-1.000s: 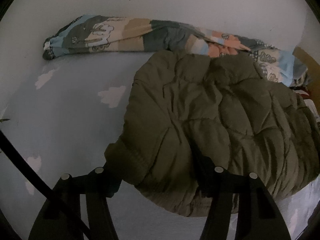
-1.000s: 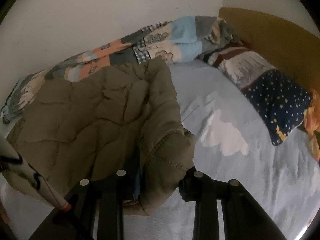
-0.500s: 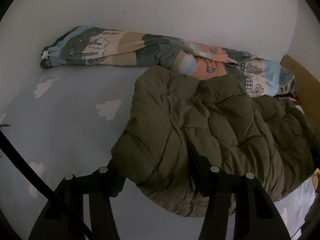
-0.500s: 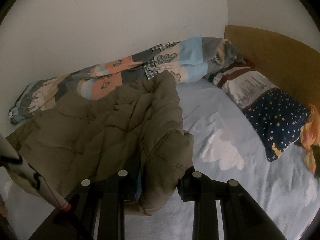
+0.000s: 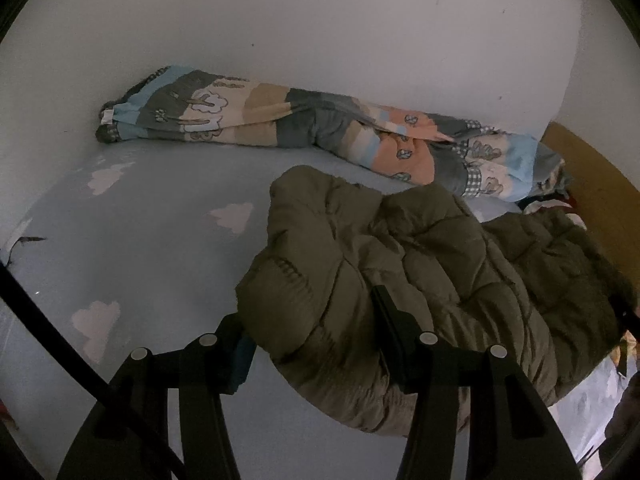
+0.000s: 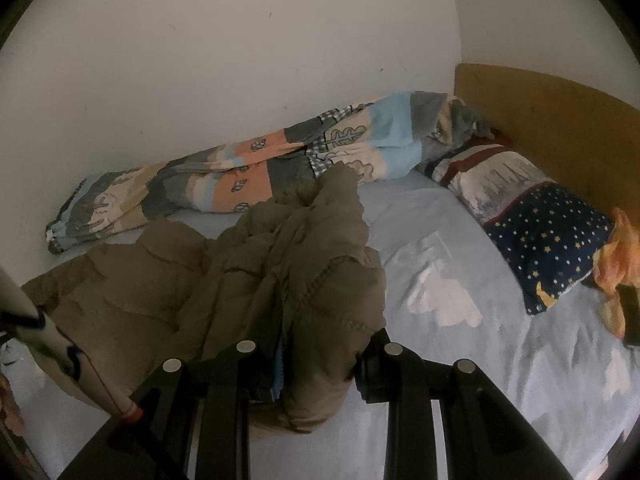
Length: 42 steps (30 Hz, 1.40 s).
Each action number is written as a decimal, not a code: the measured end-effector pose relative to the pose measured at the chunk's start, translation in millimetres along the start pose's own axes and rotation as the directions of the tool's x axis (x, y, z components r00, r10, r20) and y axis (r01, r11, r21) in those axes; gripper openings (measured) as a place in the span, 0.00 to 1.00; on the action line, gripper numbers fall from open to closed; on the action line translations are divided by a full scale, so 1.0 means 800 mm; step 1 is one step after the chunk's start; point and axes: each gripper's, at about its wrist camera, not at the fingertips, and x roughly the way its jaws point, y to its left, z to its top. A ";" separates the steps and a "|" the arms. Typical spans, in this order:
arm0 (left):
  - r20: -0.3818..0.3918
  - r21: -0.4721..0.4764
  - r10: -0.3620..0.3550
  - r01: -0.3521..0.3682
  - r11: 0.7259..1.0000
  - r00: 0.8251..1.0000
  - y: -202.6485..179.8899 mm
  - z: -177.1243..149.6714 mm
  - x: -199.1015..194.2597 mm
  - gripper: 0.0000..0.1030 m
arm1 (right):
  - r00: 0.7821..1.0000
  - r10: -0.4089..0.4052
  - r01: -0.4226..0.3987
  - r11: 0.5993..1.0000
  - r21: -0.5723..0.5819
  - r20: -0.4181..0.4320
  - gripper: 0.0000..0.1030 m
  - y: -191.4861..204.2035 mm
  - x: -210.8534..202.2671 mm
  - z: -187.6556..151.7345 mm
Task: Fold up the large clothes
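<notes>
An olive quilted jacket [image 5: 420, 264] lies bunched on the light blue sheet [image 5: 132, 248]. My left gripper [image 5: 316, 340] is shut on the jacket's near left edge, with a thick roll of fabric between its fingers. In the right wrist view the same jacket [image 6: 224, 280] spreads to the left, and my right gripper [image 6: 316, 360] is shut on its near right edge, a padded fold bulging between the fingers. The jacket sags between the two grippers and its far part rests on the bed.
A patterned duvet [image 5: 320, 136] lies rolled along the white wall, also in the right wrist view [image 6: 256, 176]. A starred navy pillow [image 6: 548, 240] and a striped pillow [image 6: 492, 172] lie against the wooden headboard [image 6: 560, 120]. An orange cloth [image 6: 616, 268] lies at the right edge.
Both grippers have pulled back and risen with the jacket edges held. The jacket has drawn away from the duvet and bunched together, showing more sheet and wall.
</notes>
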 end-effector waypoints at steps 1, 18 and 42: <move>0.005 0.001 0.002 -0.002 1.000 1.000 0.002 -0.006 -0.009 0.51 | 1.000 0.003 -0.003 1.000 0.012 -0.001 0.28 -0.002 -0.007 -0.003; -0.270 -0.250 -0.031 -0.039 0.967 0.962 0.094 -0.123 -0.003 0.56 | 0.991 0.046 -0.018 0.976 0.216 -0.125 0.29 -0.033 -0.063 -0.097; 0.028 -0.352 -0.081 0.086 0.932 0.996 0.117 -0.110 -0.067 0.69 | 0.975 0.153 0.030 0.619 0.785 -0.159 0.58 -0.203 -0.070 -0.184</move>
